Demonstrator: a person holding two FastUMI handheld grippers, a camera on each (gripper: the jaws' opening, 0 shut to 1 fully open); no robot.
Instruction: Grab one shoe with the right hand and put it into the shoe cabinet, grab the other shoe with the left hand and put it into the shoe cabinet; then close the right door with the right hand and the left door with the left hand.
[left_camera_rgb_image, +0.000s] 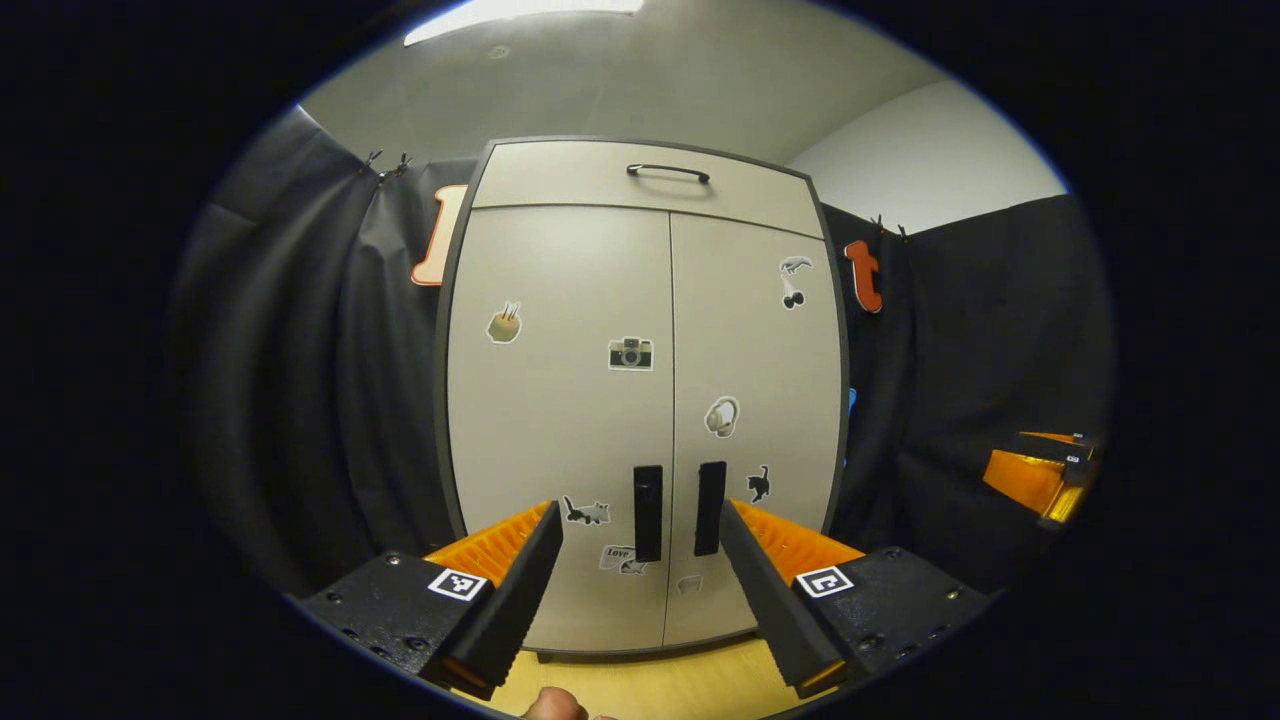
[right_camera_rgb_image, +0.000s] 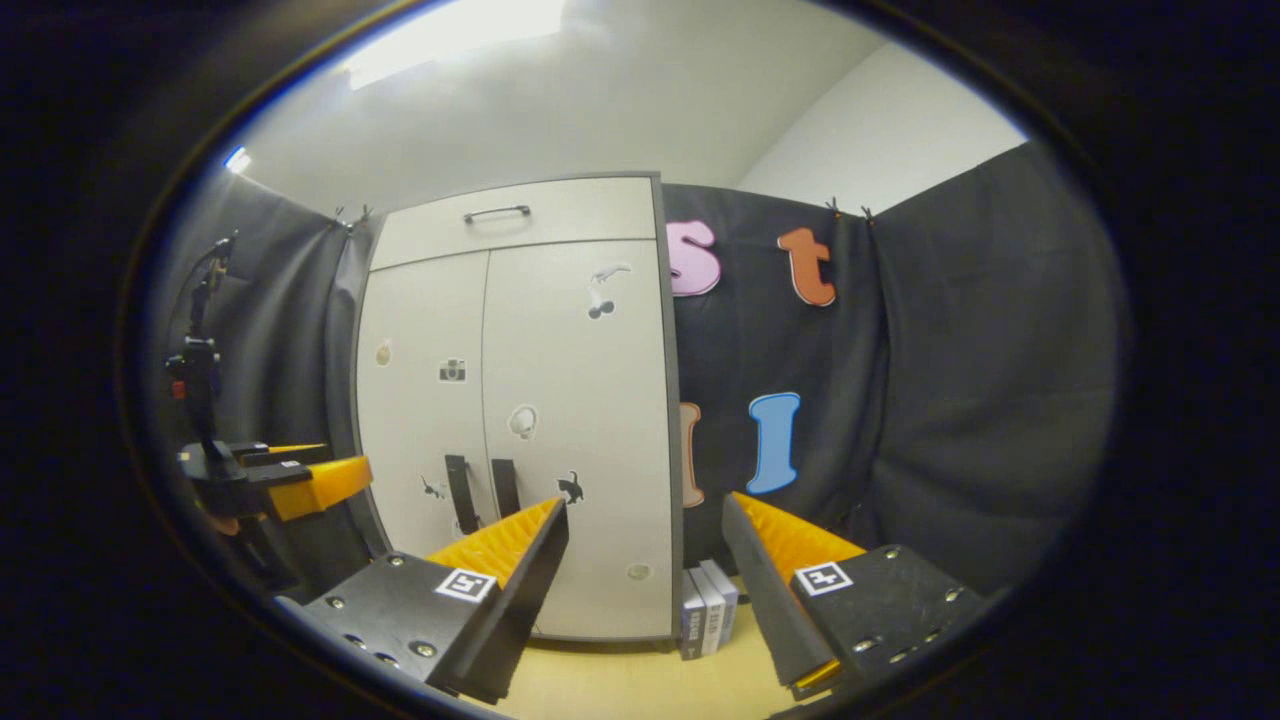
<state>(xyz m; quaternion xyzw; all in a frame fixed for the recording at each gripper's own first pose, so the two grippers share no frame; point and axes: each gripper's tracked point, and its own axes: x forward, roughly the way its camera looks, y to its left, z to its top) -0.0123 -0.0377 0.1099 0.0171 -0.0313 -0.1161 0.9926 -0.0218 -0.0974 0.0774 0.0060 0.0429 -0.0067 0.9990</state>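
Note:
The shoe cabinet (left_camera_rgb_image: 560, 300) stands straight ahead in the left gripper view, pale grey with stickers. Its left door (left_camera_rgb_image: 560, 420) and right door (left_camera_rgb_image: 770, 360) are both closed, their two dark vertical handles (left_camera_rgb_image: 648, 512) side by side at the middle seam. My left gripper (left_camera_rgb_image: 640, 510) is open a short way in front of the handles, nothing between its fingers. My right gripper (right_camera_rgb_image: 645, 505) is open too, holding nothing, and faces the cabinet's (right_camera_rgb_image: 540, 420) right edge and the black cloth beside it. Each gripper appears in the other's view: right (left_camera_rgb_image: 1040, 475), left (right_camera_rgb_image: 290, 475).
A drawer front with a dark bar handle (left_camera_rgb_image: 668, 172) tops the cabinet. Some upright books or boxes (right_camera_rgb_image: 705, 605) stand on the light wooden floor (left_camera_rgb_image: 640, 690) against the cabinet's right side. Black cloth walls close in on both sides. A fingertip (left_camera_rgb_image: 555, 705) shows at the bottom edge.

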